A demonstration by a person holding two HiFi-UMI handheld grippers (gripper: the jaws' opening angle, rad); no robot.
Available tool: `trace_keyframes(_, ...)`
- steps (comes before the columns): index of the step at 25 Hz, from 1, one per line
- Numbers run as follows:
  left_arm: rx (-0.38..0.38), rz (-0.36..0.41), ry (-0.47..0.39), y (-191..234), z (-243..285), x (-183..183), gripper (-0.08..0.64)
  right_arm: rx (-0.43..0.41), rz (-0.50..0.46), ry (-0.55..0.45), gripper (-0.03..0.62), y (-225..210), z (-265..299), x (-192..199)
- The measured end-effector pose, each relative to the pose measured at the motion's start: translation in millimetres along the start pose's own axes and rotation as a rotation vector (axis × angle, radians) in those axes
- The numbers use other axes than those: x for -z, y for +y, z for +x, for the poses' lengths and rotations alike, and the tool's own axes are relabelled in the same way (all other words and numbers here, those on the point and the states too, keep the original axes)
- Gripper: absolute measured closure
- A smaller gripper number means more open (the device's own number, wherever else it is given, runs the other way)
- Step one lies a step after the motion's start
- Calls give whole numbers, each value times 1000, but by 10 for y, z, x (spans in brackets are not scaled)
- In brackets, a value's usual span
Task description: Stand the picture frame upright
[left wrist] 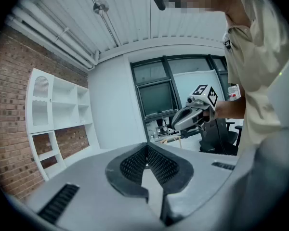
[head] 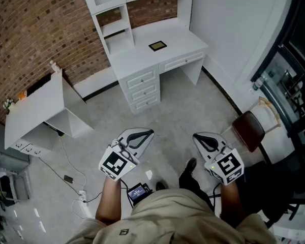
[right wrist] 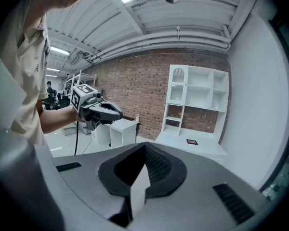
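The picture frame [head: 157, 46] lies flat, face up, on the top of a white desk [head: 185, 37], roughly mid-way along it and apart from its edges. In the right gripper view the same frame [right wrist: 192, 142] shows as a small dark rectangle lying on the desktop.

At 10 o'clock from the frame rises the desk's white shelf unit [head: 112, 14], backed by a brick wall [head: 35, 24]. At 7 o'clock from it, under the desktop, stands a stack of drawers [head: 142, 88]; at 4 o'clock the desk has an open knee space.

A stretch of grey floor [head: 168, 113] lies between the desk and the person, with the frame at about 12 o'clock from both grippers and well apart from them.

The left gripper [head: 143, 134] hangs over the floor with its jaws pressed together and nothing between them. The right gripper [head: 202, 139], at 3 o'clock from the left one, is likewise closed on nothing.

A low white cabinet [head: 35, 105] stands at 10 o'clock from the left gripper, cables [head: 66, 166] trailing over the floor at the gripper's 8 o'clock. A brown chair [head: 249, 130] sits at 2 o'clock from the right gripper, by the wall. A small device with a lit screen [head: 139, 191] lies on the floor near the person's shoe [head: 189, 168].
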State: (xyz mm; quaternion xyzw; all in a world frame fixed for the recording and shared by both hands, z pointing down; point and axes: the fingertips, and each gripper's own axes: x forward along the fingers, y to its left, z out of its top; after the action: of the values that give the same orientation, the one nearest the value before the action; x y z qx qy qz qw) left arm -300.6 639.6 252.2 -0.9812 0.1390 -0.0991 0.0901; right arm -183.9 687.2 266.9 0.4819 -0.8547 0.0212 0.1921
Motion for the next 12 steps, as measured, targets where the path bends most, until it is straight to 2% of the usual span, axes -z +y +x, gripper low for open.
trace_keyframes(12, -20, -16, 28, 45, 133, 59, 554, -33, 8, -4, 589, -161, 82, 46)
